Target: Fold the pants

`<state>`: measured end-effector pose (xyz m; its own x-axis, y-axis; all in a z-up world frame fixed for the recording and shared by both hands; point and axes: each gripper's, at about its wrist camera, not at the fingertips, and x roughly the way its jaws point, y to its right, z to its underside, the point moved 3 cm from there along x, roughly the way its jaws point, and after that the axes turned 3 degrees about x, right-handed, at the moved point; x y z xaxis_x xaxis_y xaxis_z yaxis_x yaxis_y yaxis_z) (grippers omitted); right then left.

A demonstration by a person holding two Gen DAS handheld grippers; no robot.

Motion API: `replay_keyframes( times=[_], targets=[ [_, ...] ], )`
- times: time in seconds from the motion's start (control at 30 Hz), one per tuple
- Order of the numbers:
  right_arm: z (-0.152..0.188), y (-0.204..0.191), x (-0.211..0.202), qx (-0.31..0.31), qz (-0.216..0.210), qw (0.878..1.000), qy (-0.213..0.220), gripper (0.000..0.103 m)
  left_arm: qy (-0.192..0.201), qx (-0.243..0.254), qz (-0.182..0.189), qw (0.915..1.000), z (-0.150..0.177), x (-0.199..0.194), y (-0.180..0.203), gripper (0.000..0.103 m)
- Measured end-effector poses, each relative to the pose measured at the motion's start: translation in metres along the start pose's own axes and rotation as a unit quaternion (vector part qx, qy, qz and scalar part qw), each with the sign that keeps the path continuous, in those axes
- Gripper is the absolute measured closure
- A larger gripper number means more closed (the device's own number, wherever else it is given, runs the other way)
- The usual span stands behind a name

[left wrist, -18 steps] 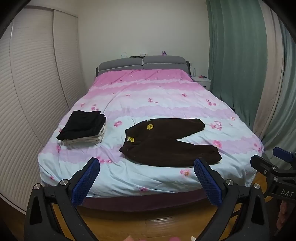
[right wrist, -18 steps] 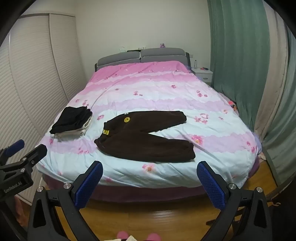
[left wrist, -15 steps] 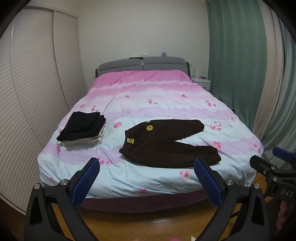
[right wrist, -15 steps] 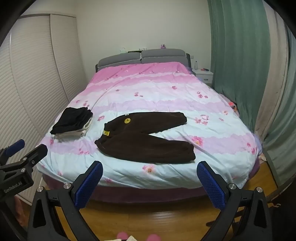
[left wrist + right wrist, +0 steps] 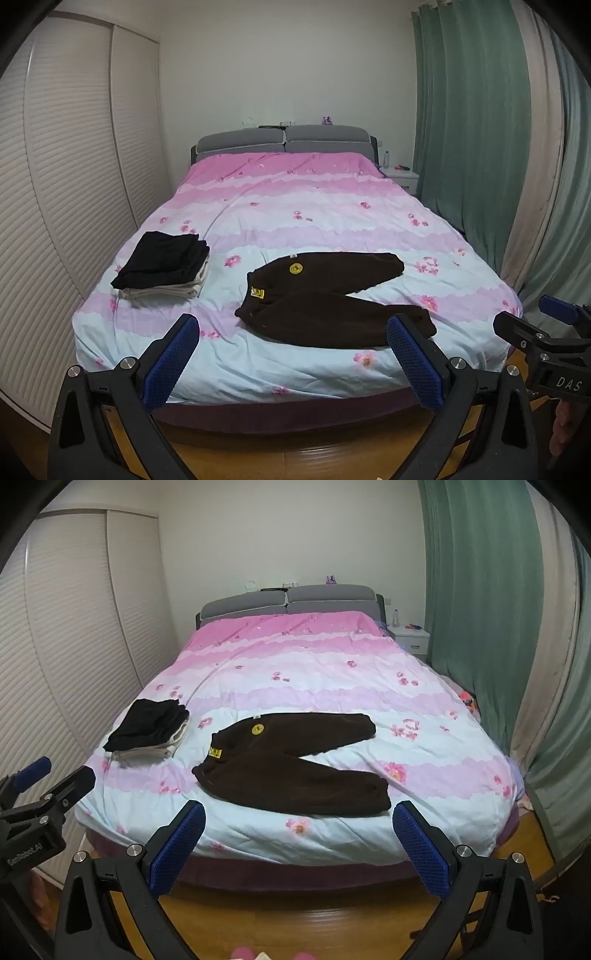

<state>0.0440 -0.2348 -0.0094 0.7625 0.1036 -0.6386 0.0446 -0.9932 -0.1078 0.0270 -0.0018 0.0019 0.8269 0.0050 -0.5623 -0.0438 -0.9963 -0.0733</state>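
Grippers level at bed's foot, left gripper (image 5: 291, 354) and right gripper (image 5: 297, 840) spread wide; pants (image 5: 328, 299) unfolded

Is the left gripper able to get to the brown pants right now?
Probably yes: the left gripper is open and empty, and nothing lies between it and the brown pants on the bed.

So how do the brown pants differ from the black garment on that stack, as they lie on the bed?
The brown pants lie spread open, legs splayed apart in a V; the black garment is folded into a compact rectangle. The brown pants rest straight on the bedspread; the black garment sits on a pale folded item. The brown pants show yellow patches; the black garment looks plain. Both are dark and untouched by either gripper.
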Motion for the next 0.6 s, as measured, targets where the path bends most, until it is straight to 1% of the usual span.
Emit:
replay_keyframes(
  times=[0.17, 0.33, 0.6],
  targets=[
    [-0.0026, -0.0016, 0.0014, -0.001, -0.001, 1.0, 0.0, 0.0, 0.004, -0.005, 0.002, 1.0, -0.0002, -0.0006, -0.0016, 0.0],
    [-0.001, -0.0002, 0.0005, 0.0, 0.001, 1.0, -0.003, 0.0, -0.005, -0.01, 0.005, 0.9999, 0.0028, 0.0044, -0.0047, 0.0],
    [-0.0012, 0.0005, 0.0006, 0.0, 0.002, 1.0, -0.004, 0.0, 0.001, -0.01, 0.004, 0.9999, 0.0032, 0.0049, -0.0052, 0.0]
  ],
)
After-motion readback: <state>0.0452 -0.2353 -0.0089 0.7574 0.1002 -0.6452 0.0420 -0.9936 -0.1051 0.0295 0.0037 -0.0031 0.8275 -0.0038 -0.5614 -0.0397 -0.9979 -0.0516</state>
